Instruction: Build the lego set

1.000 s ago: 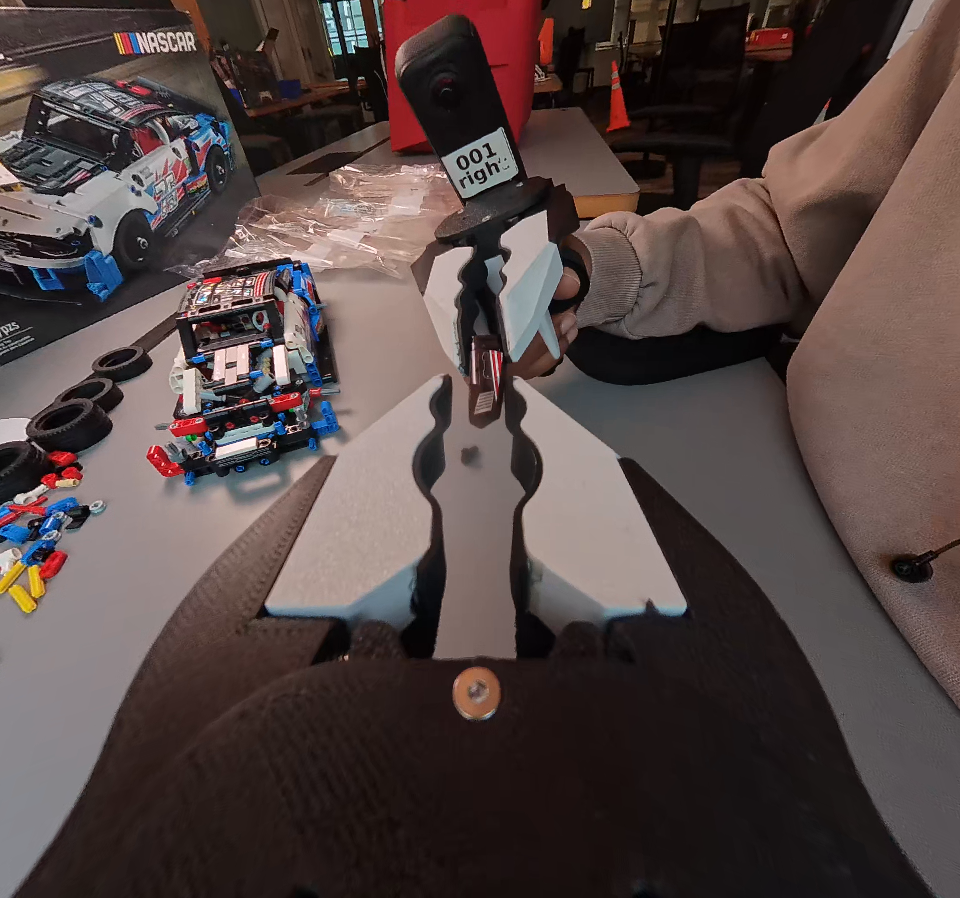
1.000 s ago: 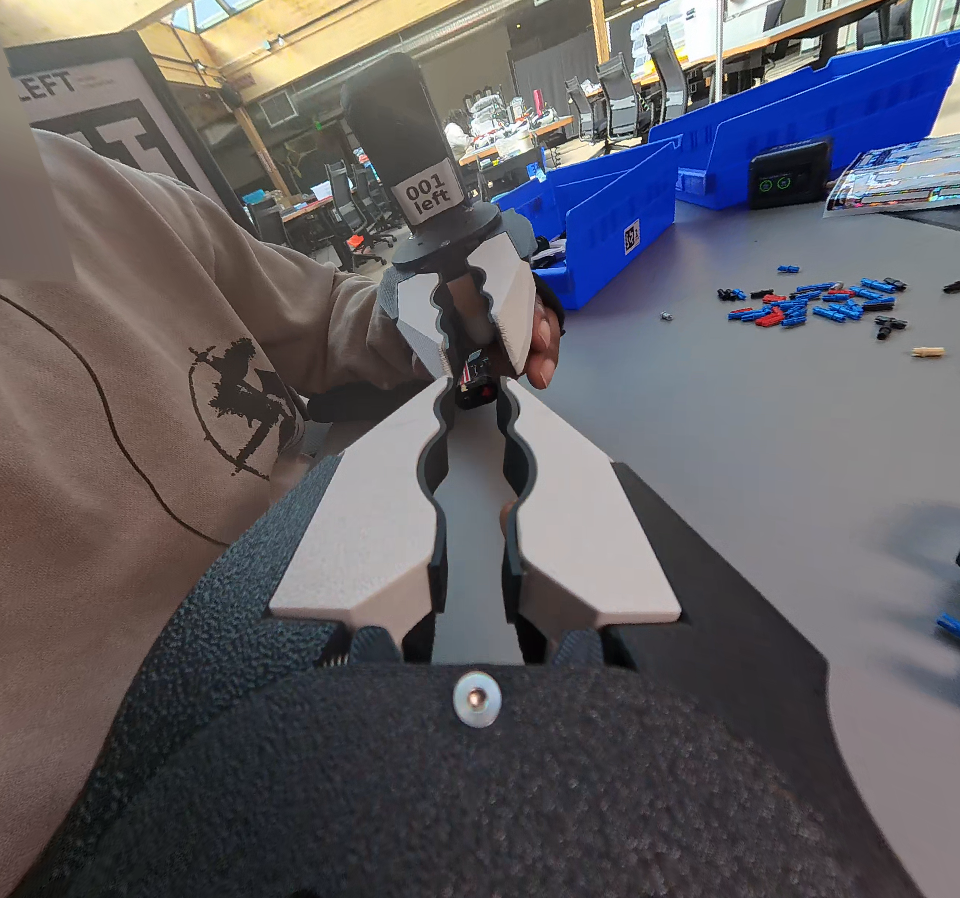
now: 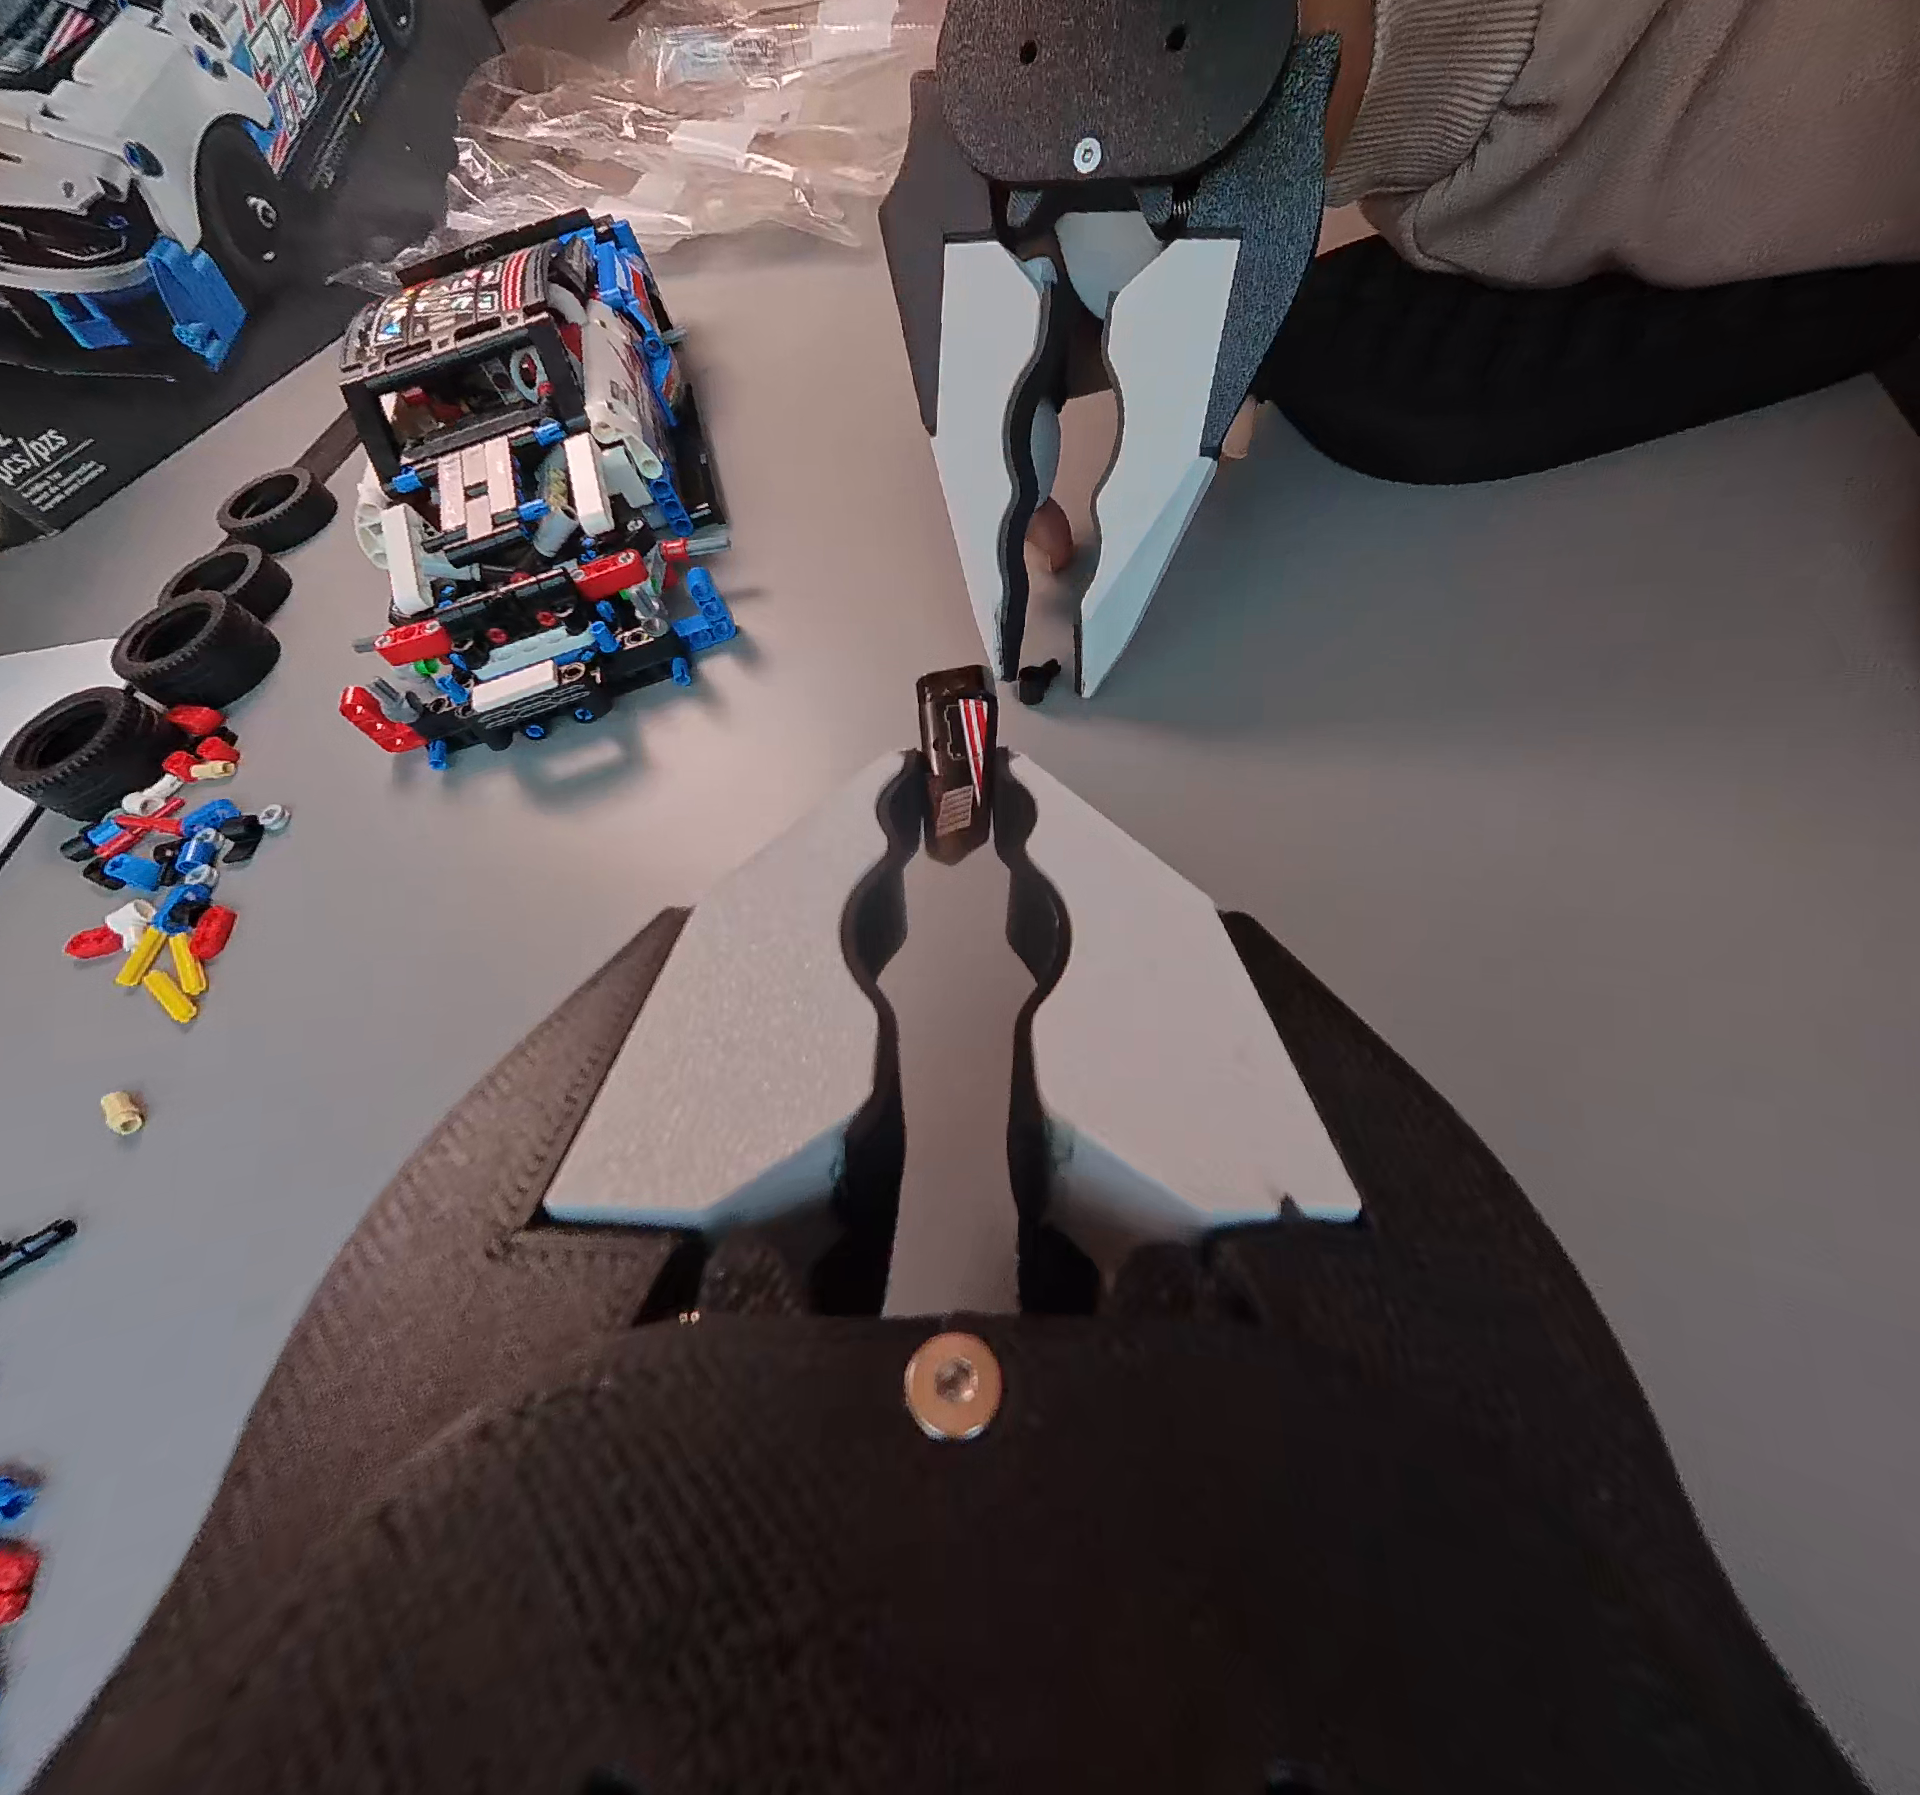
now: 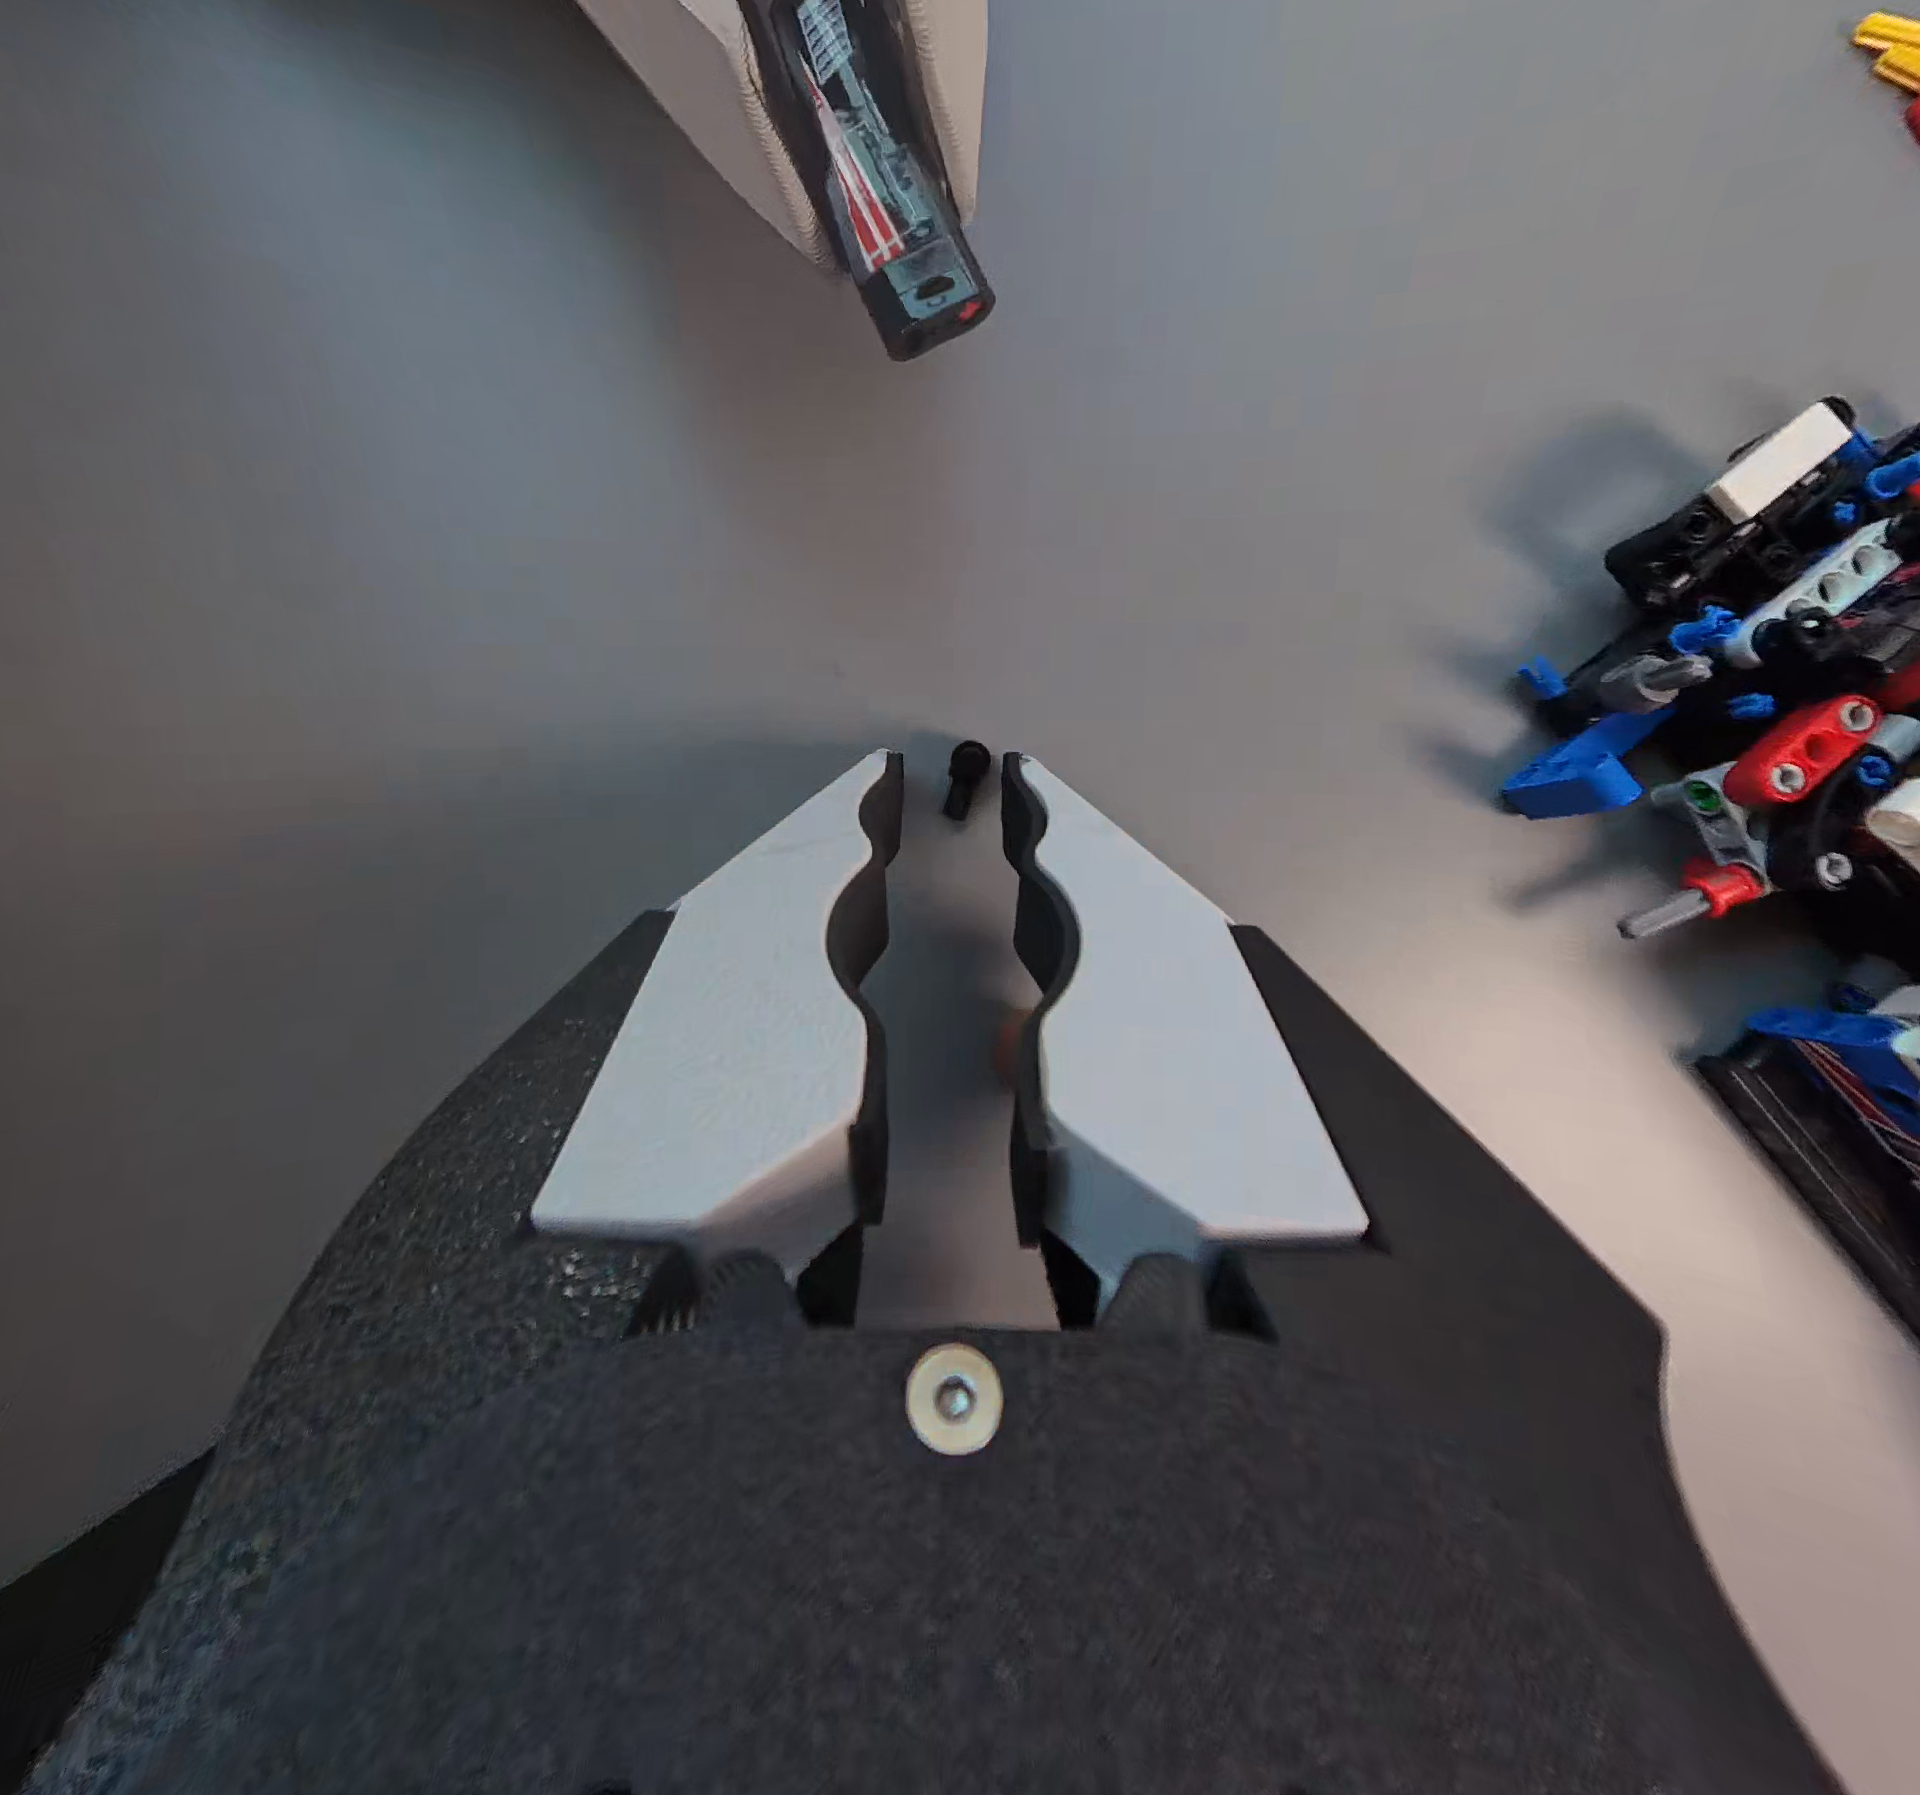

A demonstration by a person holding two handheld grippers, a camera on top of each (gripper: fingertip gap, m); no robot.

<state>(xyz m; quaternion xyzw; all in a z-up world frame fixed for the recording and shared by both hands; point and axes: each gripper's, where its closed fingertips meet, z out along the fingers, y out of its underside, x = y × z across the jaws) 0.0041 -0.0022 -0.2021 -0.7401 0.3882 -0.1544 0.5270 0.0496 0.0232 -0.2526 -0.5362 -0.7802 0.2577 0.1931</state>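
Matte grey, the surface [image 3: 1455, 810] carries everything, smooth and bare between the clusters. Largest is the printed set box [image 3: 156, 135] at the far left, glossy card showing a white, blue and red race car, with writing I leave unread; it shows only in the left wrist view, as do the crinkled clear plastic bags [image 3: 727, 104] and four ridged black rubber tyres [image 3: 187, 644]. Just right of the tyres sits the half-built lego car [image 3: 520, 519], studded beams in black, blue, red and white. Loose red, blue and yellow pins [image 3: 156, 893] lie near it. The left hand-held gripper [image 3: 956, 789], with pale wavy-edged fingers, is clamped on a glossy black stickered panel piece [image 3: 956, 758] held above the surface. The right hand-held gripper [image 4: 951, 769] stands parted, tips straddling a tiny black pin [image 4: 964, 777] lying on the surface.
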